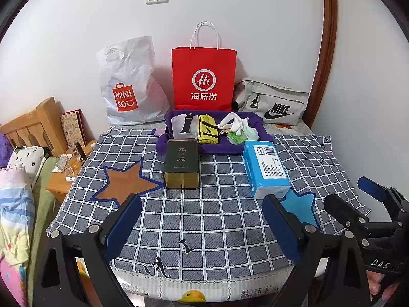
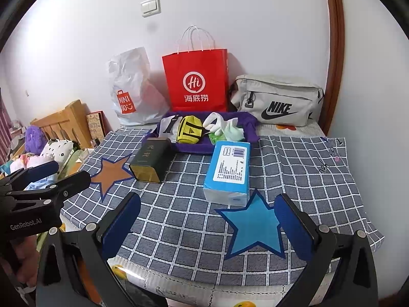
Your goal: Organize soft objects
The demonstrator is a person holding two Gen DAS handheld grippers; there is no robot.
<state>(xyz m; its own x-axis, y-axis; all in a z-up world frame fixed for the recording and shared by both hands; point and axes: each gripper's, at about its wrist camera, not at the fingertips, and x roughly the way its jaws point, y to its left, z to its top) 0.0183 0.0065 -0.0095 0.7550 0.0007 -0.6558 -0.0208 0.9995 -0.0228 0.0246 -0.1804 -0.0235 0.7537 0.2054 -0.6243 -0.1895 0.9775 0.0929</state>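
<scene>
With both the left claw [image 1: 202, 227] and right claw [image 2: 208, 226] open and empty, approach the purple tray [image 1: 219, 149] squarely, pinching 1 soft item mid-body.

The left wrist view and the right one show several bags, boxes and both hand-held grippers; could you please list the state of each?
Left hand-held gripper: open, empty.
Right hand-held gripper: open, empty.
Red paper bag: upright, against the wall.
White plastic bag: upright, crumpled.
Grey pouch: lying down; zip unclear.
Dark tin: lying down.
Blue tissue pack: lying flat.
Purple tray: holding soft items.
</scene>
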